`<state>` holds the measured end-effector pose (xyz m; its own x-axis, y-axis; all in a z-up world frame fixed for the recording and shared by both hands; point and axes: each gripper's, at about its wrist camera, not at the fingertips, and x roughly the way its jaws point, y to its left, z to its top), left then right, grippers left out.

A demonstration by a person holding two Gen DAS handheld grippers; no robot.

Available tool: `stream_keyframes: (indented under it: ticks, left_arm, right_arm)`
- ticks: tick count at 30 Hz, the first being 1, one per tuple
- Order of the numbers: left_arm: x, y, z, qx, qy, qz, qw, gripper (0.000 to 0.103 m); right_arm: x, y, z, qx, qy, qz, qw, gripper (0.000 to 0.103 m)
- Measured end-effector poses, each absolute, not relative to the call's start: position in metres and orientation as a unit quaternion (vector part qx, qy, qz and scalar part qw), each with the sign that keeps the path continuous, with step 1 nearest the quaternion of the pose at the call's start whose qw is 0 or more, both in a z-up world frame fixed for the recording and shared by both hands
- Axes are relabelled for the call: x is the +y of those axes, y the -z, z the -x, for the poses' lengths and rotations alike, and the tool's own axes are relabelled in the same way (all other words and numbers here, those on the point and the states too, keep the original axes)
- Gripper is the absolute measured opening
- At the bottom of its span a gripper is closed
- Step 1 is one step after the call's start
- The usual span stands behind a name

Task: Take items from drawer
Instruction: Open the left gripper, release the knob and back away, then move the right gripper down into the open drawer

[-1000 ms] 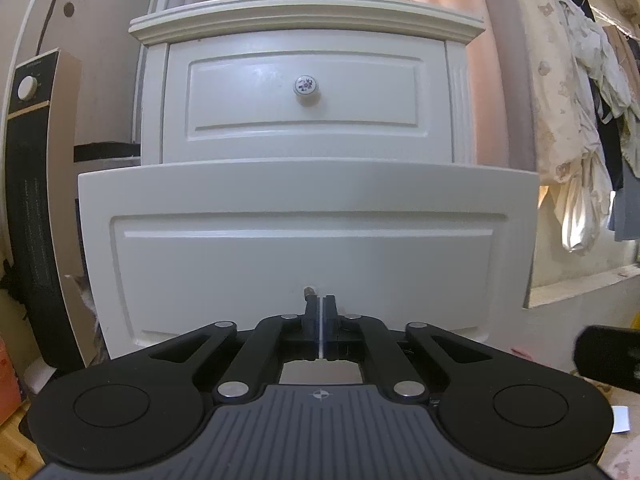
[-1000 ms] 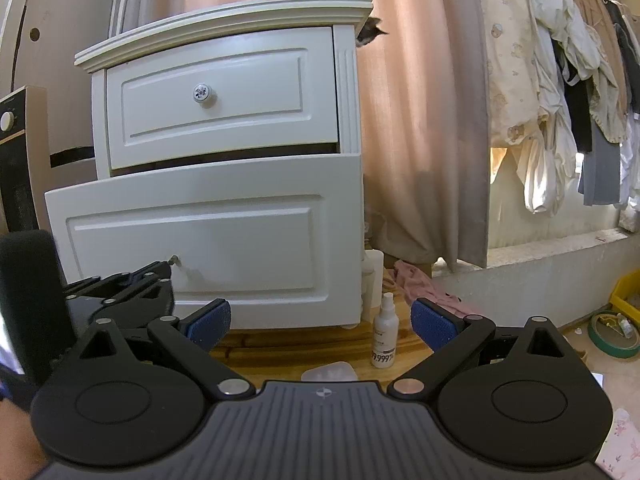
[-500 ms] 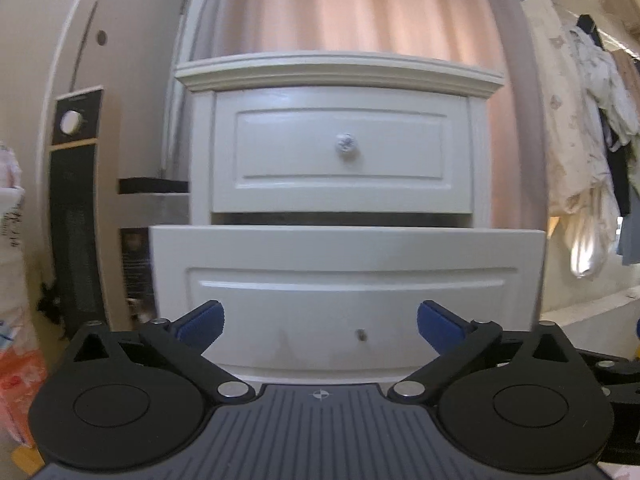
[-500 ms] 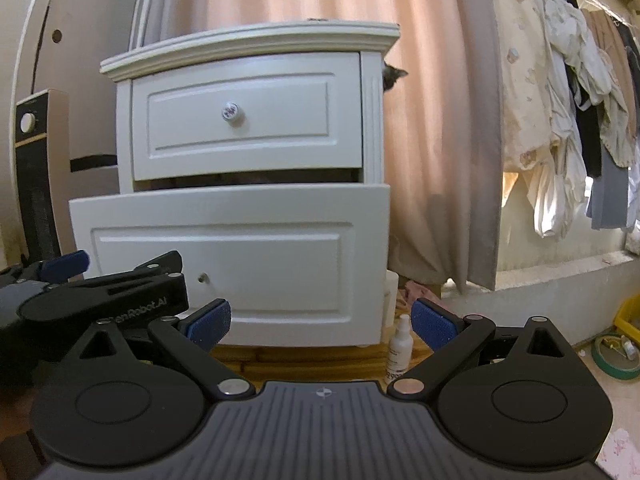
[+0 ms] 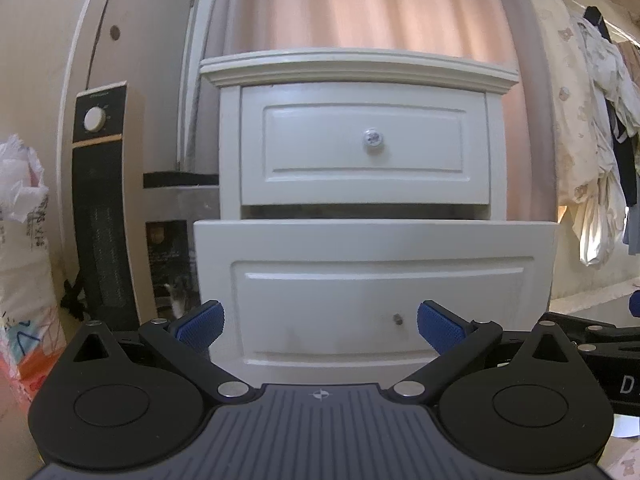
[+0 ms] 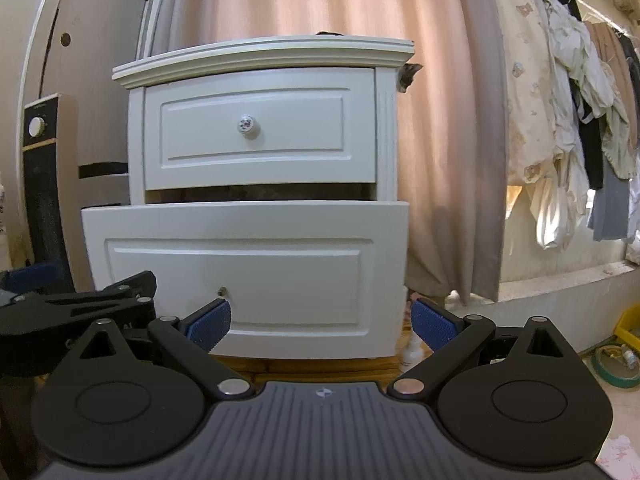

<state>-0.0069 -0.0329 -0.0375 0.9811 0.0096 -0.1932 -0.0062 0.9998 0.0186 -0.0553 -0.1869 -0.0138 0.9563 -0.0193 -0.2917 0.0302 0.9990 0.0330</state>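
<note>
A white two-drawer nightstand (image 5: pixel 360 68) stands ahead. Its lower drawer (image 5: pixel 376 292) is pulled out; it also shows in the right wrist view (image 6: pixel 244 276). A small metal stud (image 5: pixel 397 319) sits where its knob would be. The upper drawer (image 5: pixel 364 144) is shut, with a round floral knob (image 5: pixel 372 139). The drawer's inside is hidden from both views. My left gripper (image 5: pixel 320 324) is open and empty, back from the drawer front. My right gripper (image 6: pixel 320 324) is open and empty, to the right of the left one (image 6: pixel 80 300).
A tall black heater (image 5: pixel 102 208) stands left of the nightstand, with a white bag (image 5: pixel 24 232) nearer. A pink curtain (image 6: pixel 440 120) hangs behind, clothes (image 6: pixel 572 128) at right. A small bottle (image 6: pixel 412 350), a tape roll (image 6: pixel 612 364) and a yellow bin (image 6: pixel 630 322) are on the floor.
My left gripper let go of the lower drawer's stud, opened wide and drew back from the pulled-out drawer. Both views backed away and rose a little.
</note>
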Motion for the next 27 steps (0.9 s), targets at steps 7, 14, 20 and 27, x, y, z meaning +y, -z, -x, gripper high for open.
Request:
stream_keyframes:
  ticks: [7,14,20,27]
  left_arm:
    - [-0.021,0.037,0.011,0.092,-0.015,-0.009,0.996,0.103]
    - [-0.01,0.036,0.013,0.093,-0.006,-0.002,0.996,0.103]
    - [-0.008,0.03,0.011,0.092,0.002,-0.002,0.996,0.103]
    - [-0.015,0.012,-0.004,0.088,0.011,-0.008,0.996,0.103]
  right_arm:
    - [-0.174,0.014,0.048,0.145,0.008,-0.009,0.989,0.103]
    - [-0.169,0.014,0.041,0.145,0.013,-0.006,0.989,0.103]
    - [-0.167,0.009,0.041,0.137,0.014,-0.004,0.99,0.103]
    - [-0.171,-0.005,0.034,0.122,0.022,-0.005,0.992,0.103]
